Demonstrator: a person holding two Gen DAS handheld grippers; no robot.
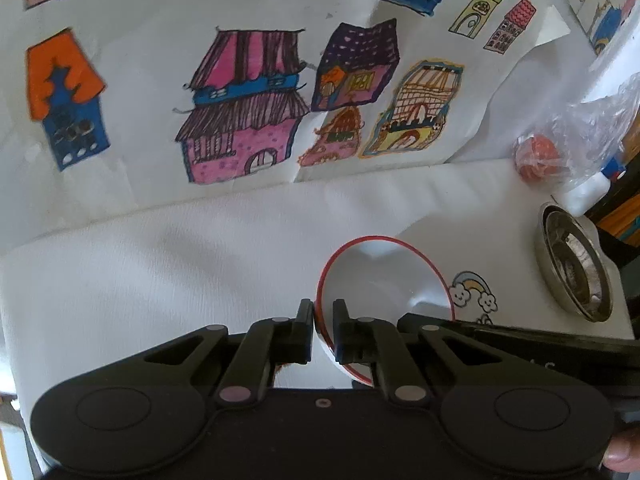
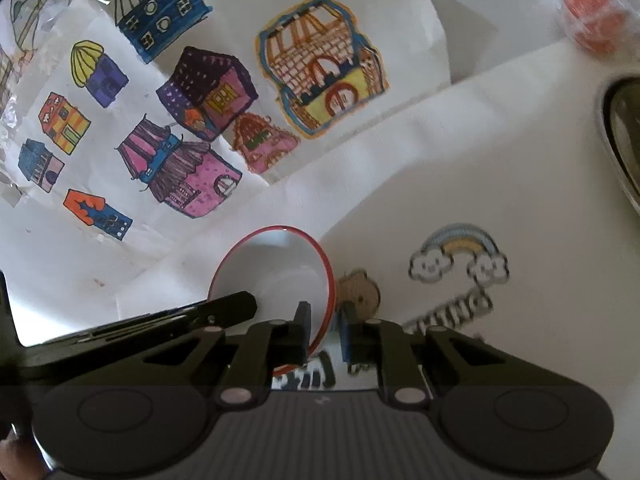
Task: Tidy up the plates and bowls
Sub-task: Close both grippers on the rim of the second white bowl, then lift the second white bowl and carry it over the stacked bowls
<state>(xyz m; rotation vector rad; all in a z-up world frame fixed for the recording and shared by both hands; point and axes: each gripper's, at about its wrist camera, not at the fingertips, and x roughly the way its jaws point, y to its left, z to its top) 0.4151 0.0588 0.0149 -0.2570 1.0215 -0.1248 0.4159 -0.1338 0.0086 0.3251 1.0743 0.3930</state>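
Left gripper [image 1: 323, 322] and right gripper [image 2: 323, 325], fingers nearly together, each pinching the rim of one red-rimmed dish [image 1: 384, 280] from opposite sides; a fingertip [image 1: 622, 454] shows behind the left gripper.

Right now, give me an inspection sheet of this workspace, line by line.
Surface: white cloth with a printed rainbow.
Job's things: red-rimmed white plate held on edge; steel bowl at the cloth's right edge.
Clutter: clear plastic bag with an orange ball.
Grippers: left gripper shut on the plate's rim; right gripper straddles the opposite rim, grip unclear.
Cables: nothing seen.
Surroundings: coloured house drawings behind.
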